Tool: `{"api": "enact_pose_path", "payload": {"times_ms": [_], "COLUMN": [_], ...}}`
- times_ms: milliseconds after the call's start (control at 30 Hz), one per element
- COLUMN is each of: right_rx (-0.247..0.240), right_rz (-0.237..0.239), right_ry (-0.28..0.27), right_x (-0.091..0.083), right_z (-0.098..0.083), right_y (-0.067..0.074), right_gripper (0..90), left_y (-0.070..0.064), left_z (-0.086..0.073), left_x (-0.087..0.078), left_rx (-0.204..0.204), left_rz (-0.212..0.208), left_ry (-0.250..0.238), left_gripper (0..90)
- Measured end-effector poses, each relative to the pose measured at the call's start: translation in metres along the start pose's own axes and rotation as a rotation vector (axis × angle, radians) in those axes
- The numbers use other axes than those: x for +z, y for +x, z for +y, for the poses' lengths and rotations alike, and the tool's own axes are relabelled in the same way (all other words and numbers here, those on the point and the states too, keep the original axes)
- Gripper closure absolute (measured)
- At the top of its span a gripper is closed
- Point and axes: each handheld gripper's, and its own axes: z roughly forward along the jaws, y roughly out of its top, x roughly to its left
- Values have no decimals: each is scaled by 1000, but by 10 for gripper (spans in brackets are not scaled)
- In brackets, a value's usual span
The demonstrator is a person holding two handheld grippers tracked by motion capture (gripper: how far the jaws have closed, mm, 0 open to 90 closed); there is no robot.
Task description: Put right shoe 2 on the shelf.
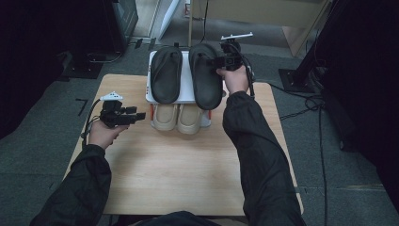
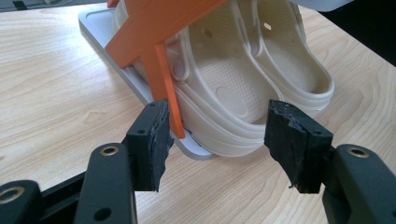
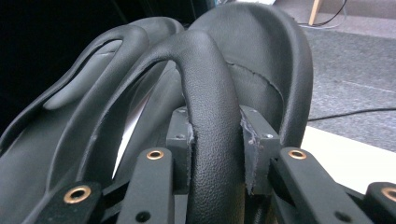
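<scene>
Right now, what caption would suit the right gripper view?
Right gripper clamps the strap of a black sandal beside its mate.

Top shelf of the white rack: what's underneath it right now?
A cream clog pair sits under the top shelf, heels showing; their toes are covered by the shelf and the black slippers.

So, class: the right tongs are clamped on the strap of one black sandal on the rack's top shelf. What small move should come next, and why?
Probably ease the right black sandal down flat beside the left black sandal on the rack. The right tongs grip its strap, and it overhangs the shelf's front edge above the beige clogs.
</scene>
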Motion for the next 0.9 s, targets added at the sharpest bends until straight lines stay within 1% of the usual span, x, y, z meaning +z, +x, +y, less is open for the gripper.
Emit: {"api": "enact_pose_path", "payload": {"times_ms": [67, 100, 167, 200, 333, 433, 467, 500, 567, 600, 667, 733, 800, 900], "right_rx": [17, 11, 28, 33, 13, -3, -9, -14, -6, -7, -19, -31, -49, -66], "right_rz": [16, 10, 11, 6, -13, -24, -25, -16, -1, 14, 24, 31, 34, 46], "right_ry": [1, 0, -6, 4, 24, 23, 26, 24, 28, 32, 25, 5, -22, -45], "right_x": [6, 10, 15, 18, 29, 32, 32, 33, 34, 34, 32, 26, 15, -3], "right_z": [1, 2, 3, 4, 4, 4, 3, 3, 1, 0, -3, -5, -8, -12], "right_y": [1, 1, 1, 2, 4, 5, 4, 3, 1, -1, -2, -2, -1, -1], "right_gripper": [685, 686, 686, 686, 684, 680, 671, 637, 602, 569, 547, 522, 510, 534], "left_y": [0, 0, 1, 1, 2, 3, 4, 4, 4, 4, 3, 3, 3, 3], "left_z": [1, 1, 1, 1, 1, 0, 0, 0, 1, 1, 1, 1, 1, 1], "left_x": [0, 0, 0, 0, 0, 0, 1, 1, 3, 3, 3, 3, 2, 2], "left_rx": [5, 6, 7, 8, 7, 1, 5, 4, 0, 4, 7, 12, 8, 7], "left_rz": [-2, -2, -7, -7, -10, -11, -12, -12, -12, -13, -13, -14, -13, -8], "left_ry": [2, 0, 1, 3, -1, -4, -2, 0, 3, 6, 6, 8, 5, 3], "left_gripper": [409, 409, 409, 409, 409, 409, 409, 409, 409, 409, 409, 409, 409, 409]}}
